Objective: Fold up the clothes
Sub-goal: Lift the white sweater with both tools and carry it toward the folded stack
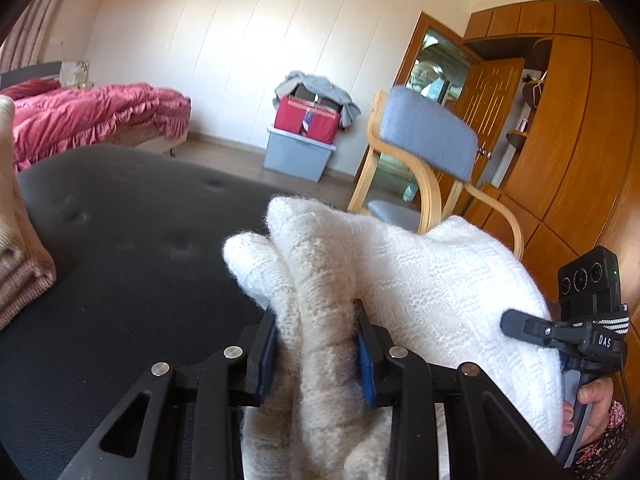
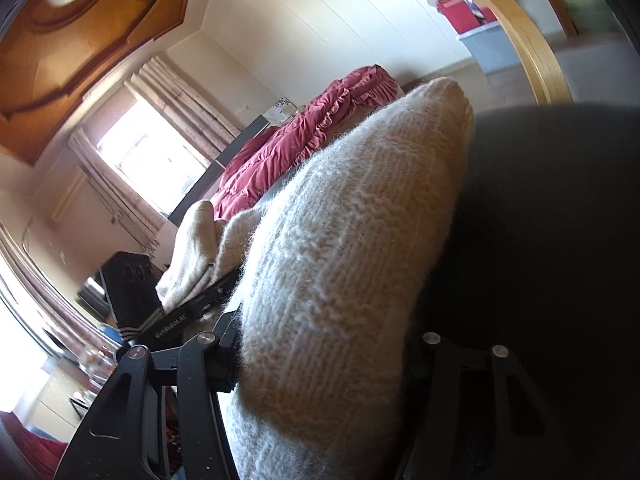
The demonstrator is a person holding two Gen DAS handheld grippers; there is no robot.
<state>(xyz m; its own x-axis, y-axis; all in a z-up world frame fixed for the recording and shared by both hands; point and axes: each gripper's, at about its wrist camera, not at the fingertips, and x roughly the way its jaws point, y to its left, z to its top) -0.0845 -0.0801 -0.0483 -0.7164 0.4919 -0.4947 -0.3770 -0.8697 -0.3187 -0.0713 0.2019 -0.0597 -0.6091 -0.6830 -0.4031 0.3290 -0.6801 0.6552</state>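
A cream knitted sweater is bunched up above a dark padded surface. My left gripper is shut on a thick fold of it, the blue pads pressing in from both sides. On the right of the left wrist view, my right gripper lies against the sweater's other end, held by a person's hand. In the right wrist view the sweater fills the space between the fingers of my right gripper. It is clamped there, and the far finger is mostly hidden by knit. The left gripper shows behind it.
A folded pinkish-beige garment lies at the left edge of the padded surface. Beyond are a bed with a red cover, stacked storage boxes, a wooden chair with grey cushions and a wooden wardrobe.
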